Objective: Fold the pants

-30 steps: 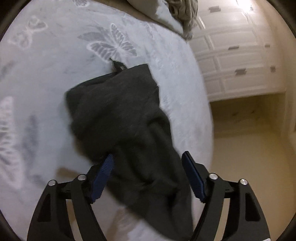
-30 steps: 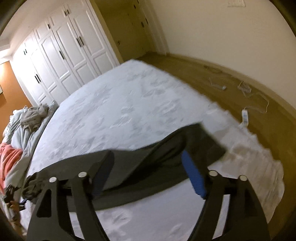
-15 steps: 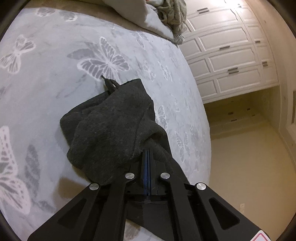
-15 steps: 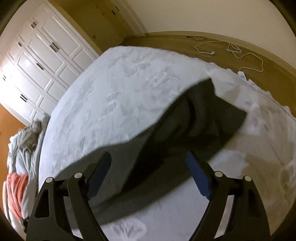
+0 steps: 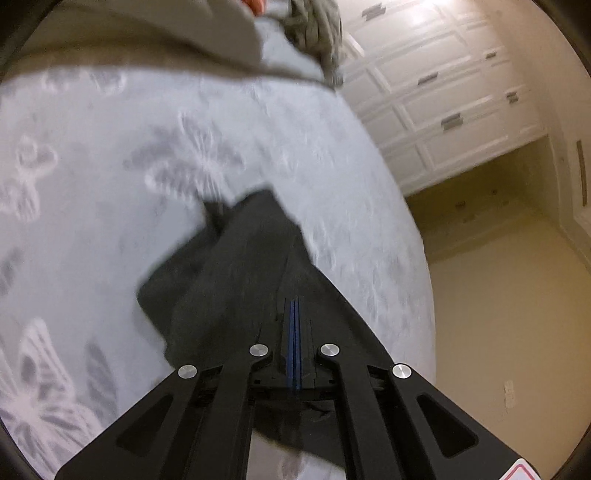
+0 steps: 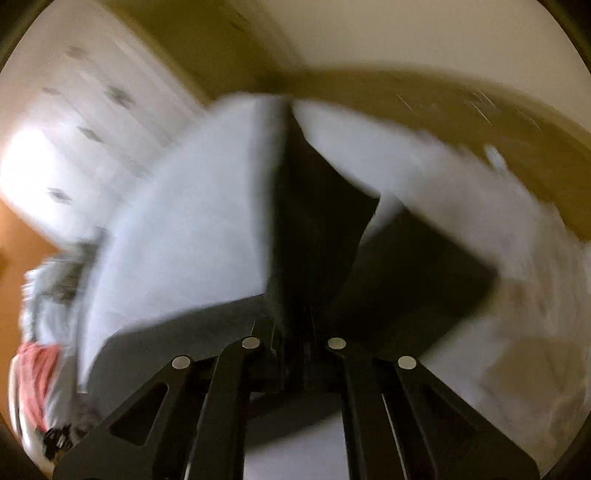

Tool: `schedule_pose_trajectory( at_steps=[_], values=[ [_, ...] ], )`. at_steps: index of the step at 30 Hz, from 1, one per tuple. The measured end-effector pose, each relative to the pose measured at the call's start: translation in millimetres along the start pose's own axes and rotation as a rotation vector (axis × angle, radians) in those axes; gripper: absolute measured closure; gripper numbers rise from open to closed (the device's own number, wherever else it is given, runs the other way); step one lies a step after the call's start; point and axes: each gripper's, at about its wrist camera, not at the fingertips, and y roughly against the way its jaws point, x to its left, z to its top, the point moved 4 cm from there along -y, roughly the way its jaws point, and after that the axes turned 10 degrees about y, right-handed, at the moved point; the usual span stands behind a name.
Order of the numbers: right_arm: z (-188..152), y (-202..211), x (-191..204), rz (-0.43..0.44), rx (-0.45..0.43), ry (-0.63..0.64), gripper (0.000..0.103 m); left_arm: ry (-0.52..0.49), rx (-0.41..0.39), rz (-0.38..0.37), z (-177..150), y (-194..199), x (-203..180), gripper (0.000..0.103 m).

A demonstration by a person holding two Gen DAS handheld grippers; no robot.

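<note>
The dark pants (image 5: 236,273) lie bunched on the butterfly-print bedspread (image 5: 110,184), near the bed edge. The left gripper (image 5: 294,317) is pinched tight on one fold of the fabric; the right gripper (image 6: 293,325) is likewise clamped on cloth at the other end, though heavy blur hides the pads. Risk: each grip may hold a single layer only, so lifting could let the garment twist or sag unevenly, and a thin pinch may slip. The end nearest the edge could slide to the floor (image 5: 498,314). Heaped bedding (image 5: 314,29) and the white wardrobe (image 5: 443,92) stand well apart; nothing obstructs the fold
</note>
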Motion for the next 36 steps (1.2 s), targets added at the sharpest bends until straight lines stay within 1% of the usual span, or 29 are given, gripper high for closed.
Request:
schedule_pose_trajectory(
  at_steps=[1, 2, 4, 5, 8, 10, 12, 13, 14, 15, 16, 17, 18, 19, 20, 21, 22, 23, 24, 25, 26, 27, 28, 29, 30, 31, 32, 33, 36],
  values=[
    [0.8, 2.0, 0.3, -0.002, -0.008, 0.004, 0.098, 0.000, 0.021, -0.002, -6.0, -1.8, -0.7, 0.088],
    [3.3, 6.5, 1.6, 0.003, -0.027, 0.003, 0.097, 0.006, 0.041, 0.002, -14.5, -2.8, -1.8, 0.057],
    [6.5, 15.8, 4.5, 0.015, -0.061, 0.003, 0.094, 0.051, 0.073, 0.011, -31.4, -4.6, 1.2, 0.029],
    [7.8, 18.3, 4.9, 0.008, -0.070, 0.004, 0.094, 0.072, 0.079, 0.016, -37.4, -5.8, 5.1, 0.027],
    [6.4, 15.7, 5.2, -0.015, -0.066, 0.008, 0.094, 0.114, 0.116, 0.051, -47.7, -18.5, 12.0, 0.027],
    [4.8, 11.5, 7.7, -0.023, -0.060, 0.002, 0.094, 0.138, 0.138, 0.050, -49.3, -27.3, 14.4, 0.027],
    [1.9, 8.7, 13.1, -0.025, -0.061, -0.007, 0.094, 0.150, 0.150, 0.043, -48.4, -35.1, 16.2, 0.033],
    [2.4, 8.0, 12.8, -0.025, -0.062, -0.012, 0.094, 0.148, 0.146, 0.046, -47.5, -36.4, 16.2, 0.054],
    [0.9, 9.2, 15.0, -0.024, -0.063, -0.013, 0.094, 0.141, 0.143, 0.048, -45.6, -35.9, 16.0, 0.085],
    [0.5, 8.7, 15.2, -0.025, -0.062, -0.011, 0.094, 0.130, 0.139, 0.042, -42.5, -34.0, 14.0, 0.100],
    [0.5, 8.0, 14.6, -0.032, -0.057, -0.005, 0.094, 0.119, 0.133, 0.022, -38.9, -30.5, 10.3, 0.102],
    [-1.2, 8.9, 19.0, -0.032, -0.058, 0.001, 0.094, 0.098, 0.114, -0.032, -32.5, -22.2, -0.5, 0.102],
    [0.6, 12.9, 21.7, -0.028, -0.073, 0.012, 0.094, 0.058, 0.074, -0.076, -26.4, -10.9, -13.3, 0.102],
    [3.9, 17.8, 26.5, -0.020, -0.102, 0.023, 0.094, 0.010, 0.046, -0.113, -23.7, -0.3, -25.3, 0.102],
    [7.8, 27.0, 32.2, 0.009, -0.145, 0.035, 0.095, -0.063, 0.009, -0.189, -21.2, 18.6, -44.1, 0.102],
    [11.9, 39.3, 38.4, 0.058, -0.195, 0.053, 0.096, -0.118, -0.010, -0.251, -21.0, 34.6, -56.4, 0.102],
    [14.3, 48.3, 42.7, 0.070, -0.227, 0.081, 0.096, -0.146, -0.022, -0.248, -20.8, 40.7, -58.5, 0.102],
    [13.3, 47.2, 40.8, 0.046, -0.215, 0.092, 0.096, -0.157, -0.033, -0.157, -18.1, 37.8, -47.5, 0.102],
    [9.8, 39.3, 34.6, 0.021, -0.172, 0.086, 0.096, -0.118, -0.010, -0.068, -15.2, 27.9, -28.5, 0.102],
    [1.7, 23.7, 22.9, 0.014, -0.088, 0.050, 0.096, -0.035, 0.036, 0.008, -14.1, 15.0, -3.5, 0.102],
    [-4.1, 14.4, 15.9, 0.009, -0.035, 0.030, 0.096, 0.084, 0.104, 0.049, -16.2, 1.9, 26.9, 0.102],
    [-9.6, 7.4, 10.7, -0.015, 0.012, 0.036, 0.096, 0.152, 0.151, 0.068, -20.5, -5.4, 43.9, 0.102],
    [-11.2, 5.9, 9.4, -0.025, 0.029, 0.049, 0.096, 0.170, 0.171, 0.087, -23.9, -8.3, 50.9, 0.102],
    [-11.9, 5.5, 8.9, -0.026, 0.037, 0.051, 0.095, 0.119, 0.163, 0.114, -25.8, -7.6, 46.7, 0.102],
    [-12.3, 5.3, 7.9, -0.027, 0.046, 0.041, 0.091, 0.058, 0.144, 0.131, -25.4, -6.1, 35.7, 0.102],
    [-12.8, 4.4, 5.3, -0.025, 0.054, 0.015, 0.090, 0.016, 0.129, 0.137, -26.8, -5.3, 27.8, 0.101],
    [-12.5, 3.1, 4.0, -0.022, 0.057, -0.004, 0.086, -0.008, 0.121, 0.142, -27.8, -5.2, 22.9, 0.101],
    [-11.9, 1.3, 1.9, -0.017, 0.053, -0.029, 0.082, -0.020, 0.118, 0.153, -28.1, -7.1, 20.1, 0.101],
    [-9.9, -6.1, 2.0, -0.007, 0.045, -0.055, 0.081, -0.006, 0.122, 0.172, -21.6, -20.4, 14.6, 0.101]
  ],
)
